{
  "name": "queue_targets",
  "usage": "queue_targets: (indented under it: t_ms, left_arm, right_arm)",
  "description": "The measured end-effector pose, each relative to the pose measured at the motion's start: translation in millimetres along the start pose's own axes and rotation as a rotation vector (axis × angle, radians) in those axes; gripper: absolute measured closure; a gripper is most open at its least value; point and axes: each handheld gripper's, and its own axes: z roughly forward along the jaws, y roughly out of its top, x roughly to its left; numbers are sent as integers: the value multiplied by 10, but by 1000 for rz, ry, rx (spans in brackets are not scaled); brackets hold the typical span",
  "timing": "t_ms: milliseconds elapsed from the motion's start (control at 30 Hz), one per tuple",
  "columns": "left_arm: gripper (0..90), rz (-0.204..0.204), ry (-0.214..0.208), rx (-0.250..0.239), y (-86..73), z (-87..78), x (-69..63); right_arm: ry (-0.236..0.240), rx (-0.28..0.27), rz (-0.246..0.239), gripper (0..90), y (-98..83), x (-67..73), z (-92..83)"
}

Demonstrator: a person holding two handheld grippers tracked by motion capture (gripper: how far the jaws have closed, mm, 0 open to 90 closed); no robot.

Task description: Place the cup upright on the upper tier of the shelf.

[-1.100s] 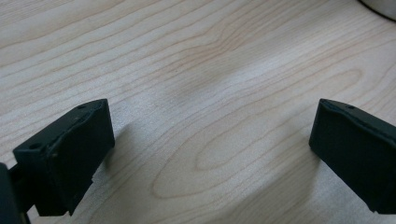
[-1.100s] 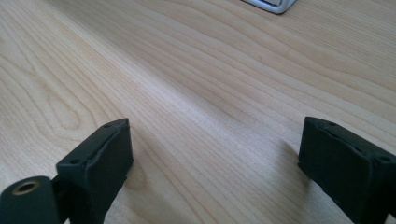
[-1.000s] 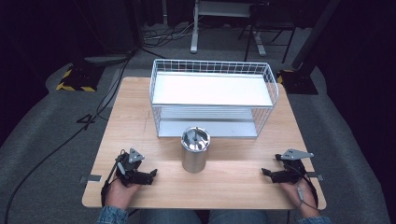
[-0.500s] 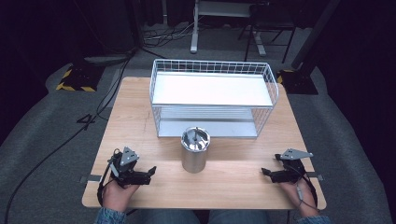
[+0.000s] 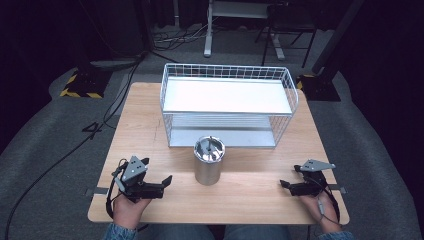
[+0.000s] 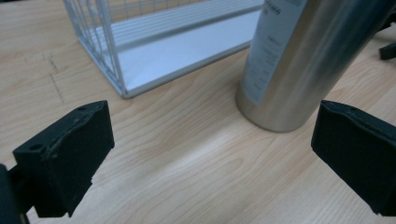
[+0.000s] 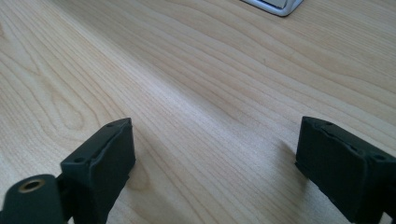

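1. The left gripper (image 5: 150,186) sits low and left of centre in the high view, held in a hand at the near edge of the pale wooden desk (image 5: 145,130). Its jaws stand wide apart and hold nothing. They point right, toward the canister.

2. The tall brushed-steel cylindrical canister (image 5: 209,160) stands upright at the centre of the high view, in front of the rack and just apart from it. In the left gripper view it rises at the upper right (image 6: 299,60), with a pale printed label down its side.
   - Judged from its look, it is stiff and will not give under the jaws, but the smooth round wall is probably slippery.
   - Its weight is hard to tell, since what it holds is unclear: the top shows a metal inner surface with something small at its middle.
   - The best hold seems to be across the mid-body, jaws square to the wall, so it stays upright.

3. The white wire two-tier rack (image 5: 227,107) fills the upper centre of the high view. Both its flat upper shelf and its lower shelf look bare.

4. The right gripper (image 5: 289,186) rests at the lower right of the high view, well apart from the canister. Its jaws are spread wide over bare wood.
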Motion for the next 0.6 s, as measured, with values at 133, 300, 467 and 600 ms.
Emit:
queue_targets:
  t_ms: [133,300,467,600]
  left_arm:
    - [0,9,-18,-8,39,-2,-45]
    - [0,27,-46,-13,128,36,-133]
    - [0,40,-70,-19,195,78,-194]
    - [0,49,-97,-29,262,134,-266]
  right_arm:
    - [0,0,0,121,0,0,0]
    - [-2,-2,2,125,0,-2,-1]
    - [-5,-1,3,123,0,3,0]
    - [-11,2,3,119,1,15,0]
